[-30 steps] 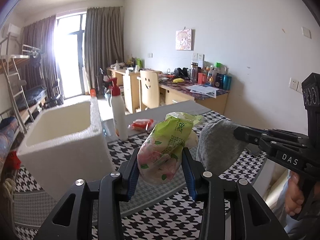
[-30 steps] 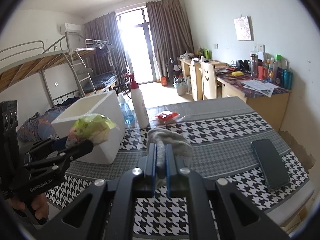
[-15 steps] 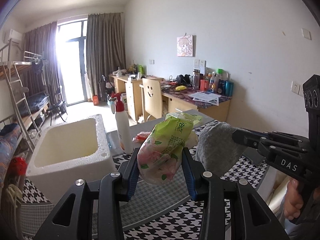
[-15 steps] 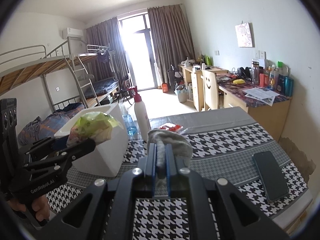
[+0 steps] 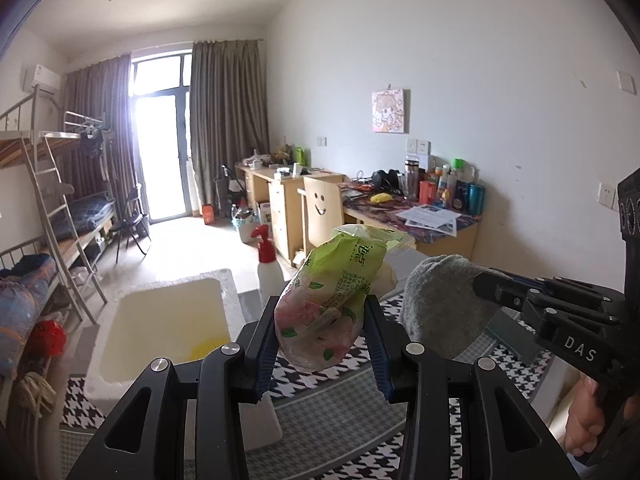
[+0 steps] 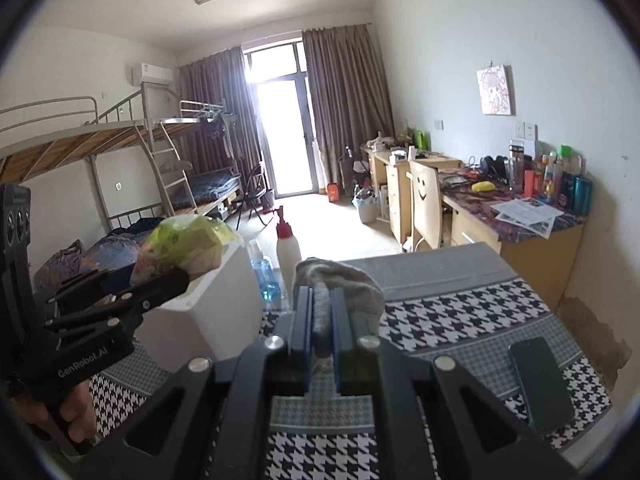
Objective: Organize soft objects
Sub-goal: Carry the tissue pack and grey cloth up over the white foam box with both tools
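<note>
Both tools were built of black plastic: the left gripper (image 5: 320,344) and right gripper (image 6: 320,322) were fitted with blue pads and silver screws behind the fingers (lettering "DAS" and "GenRobot.AI" was printed further back).

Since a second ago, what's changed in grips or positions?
Both grippers have risen: the white foam box now shows its inside from above, and the table sits lower in both views. Nothing was grasped or released. The left gripper stays clamped on the green floral plastic packet; the right gripper stays shut on the grey knitted cloth.
</note>
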A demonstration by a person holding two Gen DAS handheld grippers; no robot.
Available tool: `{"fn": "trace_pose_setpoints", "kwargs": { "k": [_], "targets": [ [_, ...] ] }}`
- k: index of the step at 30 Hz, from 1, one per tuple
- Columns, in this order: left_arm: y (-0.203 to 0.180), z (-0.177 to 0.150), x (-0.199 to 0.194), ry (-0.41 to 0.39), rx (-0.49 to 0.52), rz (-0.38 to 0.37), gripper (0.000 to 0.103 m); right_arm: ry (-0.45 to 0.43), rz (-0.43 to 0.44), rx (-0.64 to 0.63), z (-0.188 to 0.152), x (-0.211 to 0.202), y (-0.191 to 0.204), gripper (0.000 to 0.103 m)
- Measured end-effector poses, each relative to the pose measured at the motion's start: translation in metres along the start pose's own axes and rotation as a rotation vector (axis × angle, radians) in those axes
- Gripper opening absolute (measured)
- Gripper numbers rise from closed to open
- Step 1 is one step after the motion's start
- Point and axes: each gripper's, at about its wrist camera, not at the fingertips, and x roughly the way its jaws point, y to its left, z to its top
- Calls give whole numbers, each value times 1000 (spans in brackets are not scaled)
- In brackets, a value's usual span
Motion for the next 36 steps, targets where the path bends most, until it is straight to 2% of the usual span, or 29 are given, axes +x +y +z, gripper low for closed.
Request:
{"fn": "trace_pose_setpoints", "kwargs": {
  "k": [24, 36],
  "targets": [
    [46, 27, 16, -31, -50, 158, 42, -49, 73, -31, 34, 25, 28, 11],
    [67, 27, 19, -23, -85, 219, 42, -60, 129, -52, 48, 33, 43, 11]
  ]
}}
